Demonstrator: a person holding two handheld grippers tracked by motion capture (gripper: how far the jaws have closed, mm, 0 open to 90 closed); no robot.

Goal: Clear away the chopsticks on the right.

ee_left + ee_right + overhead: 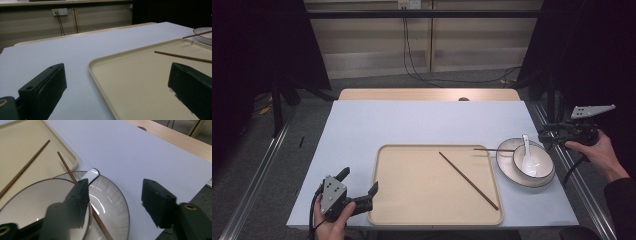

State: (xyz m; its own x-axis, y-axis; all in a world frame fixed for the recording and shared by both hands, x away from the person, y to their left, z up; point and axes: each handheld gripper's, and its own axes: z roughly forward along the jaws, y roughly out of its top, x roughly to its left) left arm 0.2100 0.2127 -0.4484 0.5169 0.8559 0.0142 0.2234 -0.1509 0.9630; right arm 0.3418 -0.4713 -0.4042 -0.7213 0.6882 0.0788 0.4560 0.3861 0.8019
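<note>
- One chopstick [468, 180] lies slantwise on my tray [412, 210]; the other [493, 149] bridges the tray's rim and the plate [504, 167] — it looks ready to be collected.
- The bowl [539, 172] sits on that plate with the spoon [527, 155] inside, likely stacked for carrying.
- My left tongs [359, 187] straddle the tray's near-left corner, spread wide, holding nothing.
- My right tongs [113, 202] hover over the plate's edge — released, empty.

Pale blue-grey table surface [422, 120] over a light wood tabletop edge [427, 94]. Grey floor [377, 82] behind. Beige panelled wall [422, 45] with a socket plate [408, 4] and two black cables [409, 55] hanging down. Dark curtains [257, 45] at both sides.
</note>
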